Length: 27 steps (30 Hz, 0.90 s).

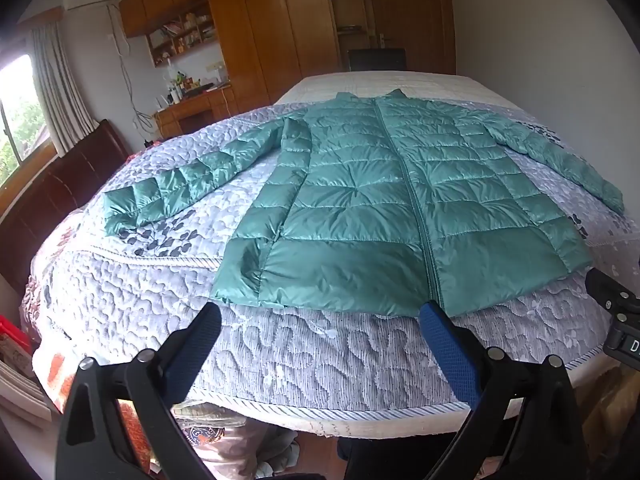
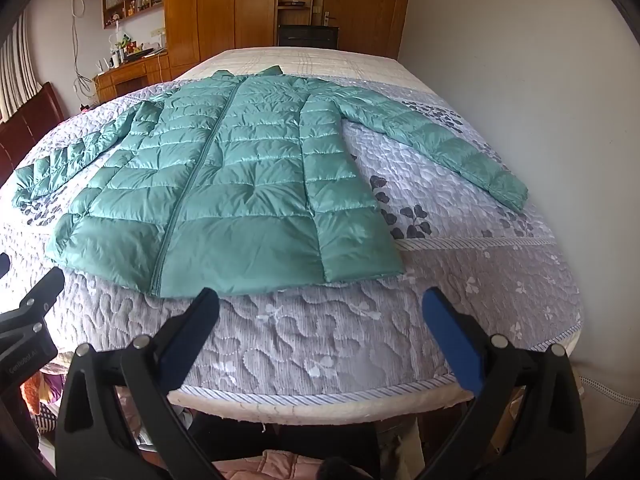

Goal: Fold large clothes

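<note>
Start of the fold, nothing gripped yet. Teal down jacket (image 1: 384, 200) lies zipped and flat on the quilted bed (image 1: 280, 344), sleeves spread left and right. Left gripper (image 1: 320, 320) and right gripper (image 2: 320, 304) hover near the hem, fingers wide apart, empty. Next, likely: grasp a sleeve or side and fold inward.

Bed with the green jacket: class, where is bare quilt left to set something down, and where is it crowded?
Free: the quilt strip between the jacket hem and the bed's near edge, and the patch between the body and its right sleeve. Crowded: the middle, under the jacket and spread sleeves.
</note>
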Each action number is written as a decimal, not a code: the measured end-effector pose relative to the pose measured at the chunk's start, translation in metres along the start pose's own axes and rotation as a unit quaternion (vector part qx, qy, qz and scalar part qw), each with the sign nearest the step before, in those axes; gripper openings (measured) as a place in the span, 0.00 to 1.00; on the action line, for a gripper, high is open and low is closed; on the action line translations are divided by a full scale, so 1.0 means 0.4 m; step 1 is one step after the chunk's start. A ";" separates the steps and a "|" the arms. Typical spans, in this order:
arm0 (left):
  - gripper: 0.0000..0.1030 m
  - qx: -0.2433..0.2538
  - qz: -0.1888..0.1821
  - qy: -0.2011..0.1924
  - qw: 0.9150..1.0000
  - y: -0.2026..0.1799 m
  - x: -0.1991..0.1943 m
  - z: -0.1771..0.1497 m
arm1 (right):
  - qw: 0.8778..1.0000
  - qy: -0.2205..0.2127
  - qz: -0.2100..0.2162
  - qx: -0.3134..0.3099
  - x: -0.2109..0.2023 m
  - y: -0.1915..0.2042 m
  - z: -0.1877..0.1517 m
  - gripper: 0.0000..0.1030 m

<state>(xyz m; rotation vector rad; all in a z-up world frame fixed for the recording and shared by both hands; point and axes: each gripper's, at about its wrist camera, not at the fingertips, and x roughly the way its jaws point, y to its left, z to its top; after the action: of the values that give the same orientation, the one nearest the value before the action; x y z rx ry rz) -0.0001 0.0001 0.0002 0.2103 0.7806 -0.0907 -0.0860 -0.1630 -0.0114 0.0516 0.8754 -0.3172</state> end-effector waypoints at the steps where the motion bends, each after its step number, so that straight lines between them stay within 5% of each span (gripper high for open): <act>1: 0.96 0.000 0.000 0.000 1.000 0.000 0.000 0.000 | 1.000 0.000 0.000 0.000 0.000 0.000 0.000 0.97; 27: 0.96 0.000 0.000 -0.001 1.000 0.000 0.000 0.000 | 1.000 -0.004 -0.002 -0.002 -0.006 0.003 0.009 0.97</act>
<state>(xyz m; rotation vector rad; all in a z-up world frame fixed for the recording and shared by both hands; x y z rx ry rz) -0.0001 0.0002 0.0002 0.2109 0.7793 -0.0904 -0.0847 -0.1619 -0.0073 0.0447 0.8678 -0.3182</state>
